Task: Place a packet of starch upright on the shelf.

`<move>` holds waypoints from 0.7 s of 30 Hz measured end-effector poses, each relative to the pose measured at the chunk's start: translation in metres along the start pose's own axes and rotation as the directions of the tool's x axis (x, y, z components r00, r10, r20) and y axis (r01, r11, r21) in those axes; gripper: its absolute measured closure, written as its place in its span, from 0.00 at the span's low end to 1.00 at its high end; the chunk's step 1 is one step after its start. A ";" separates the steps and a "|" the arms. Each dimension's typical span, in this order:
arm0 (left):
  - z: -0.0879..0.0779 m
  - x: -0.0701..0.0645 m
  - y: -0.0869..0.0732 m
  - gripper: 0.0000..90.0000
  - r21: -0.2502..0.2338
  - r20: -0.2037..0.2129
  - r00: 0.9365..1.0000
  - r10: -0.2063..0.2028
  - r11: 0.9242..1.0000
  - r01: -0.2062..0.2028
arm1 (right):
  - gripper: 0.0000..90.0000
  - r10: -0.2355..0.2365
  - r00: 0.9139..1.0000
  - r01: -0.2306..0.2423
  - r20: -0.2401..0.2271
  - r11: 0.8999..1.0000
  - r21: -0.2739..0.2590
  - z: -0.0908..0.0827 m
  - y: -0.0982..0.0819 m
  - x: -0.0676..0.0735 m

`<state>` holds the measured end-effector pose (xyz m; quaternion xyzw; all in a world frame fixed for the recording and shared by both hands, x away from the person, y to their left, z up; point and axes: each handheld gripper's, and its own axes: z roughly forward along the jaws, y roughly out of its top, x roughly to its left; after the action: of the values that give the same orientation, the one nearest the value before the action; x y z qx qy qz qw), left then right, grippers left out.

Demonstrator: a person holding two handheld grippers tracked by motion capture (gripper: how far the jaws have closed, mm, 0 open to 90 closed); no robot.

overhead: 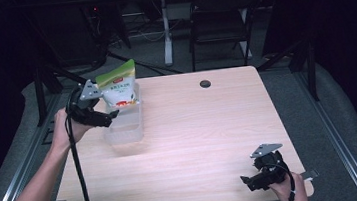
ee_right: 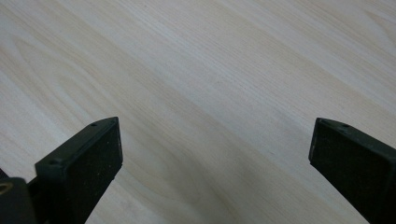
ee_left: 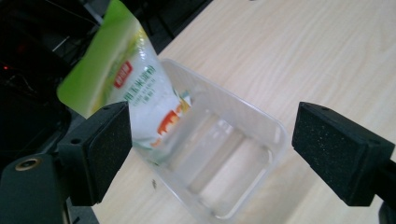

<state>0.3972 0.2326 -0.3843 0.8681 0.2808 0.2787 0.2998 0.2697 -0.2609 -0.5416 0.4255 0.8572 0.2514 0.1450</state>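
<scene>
Fingers (ee_left: 107,154) of left gripper (overhead: 98,114) spread wide, pinching nothing; positioned at near-left end of clear plastic tray (overhead: 128,128). Green-and-white pouch (overhead: 119,85) standing tilted in far end of tray, top leaning over the rim. Left gripper view: tray interior otherwise bare, pouch base inside the wall. Fingers (ee_right: 86,168) of right gripper (overhead: 260,177) likewise spread, nothing between; held low over bare wooden surface (overhead: 205,133) at near-right corner, well apart from tray. High view: dark folding chair (overhead: 220,18) beyond the far edge.
</scene>
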 end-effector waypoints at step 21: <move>-0.019 -0.082 -0.087 0.13 0.094 0.032 0.994 -0.100 0.991 0.097 | 0.02 -0.023 1.000 0.023 -0.008 1.000 0.013 0.001 0.002 0.002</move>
<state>0.3004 0.2431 -0.4565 0.8712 0.3303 0.2343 0.2777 0.2698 -0.2577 -0.5414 0.4158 0.8640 0.2459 0.1417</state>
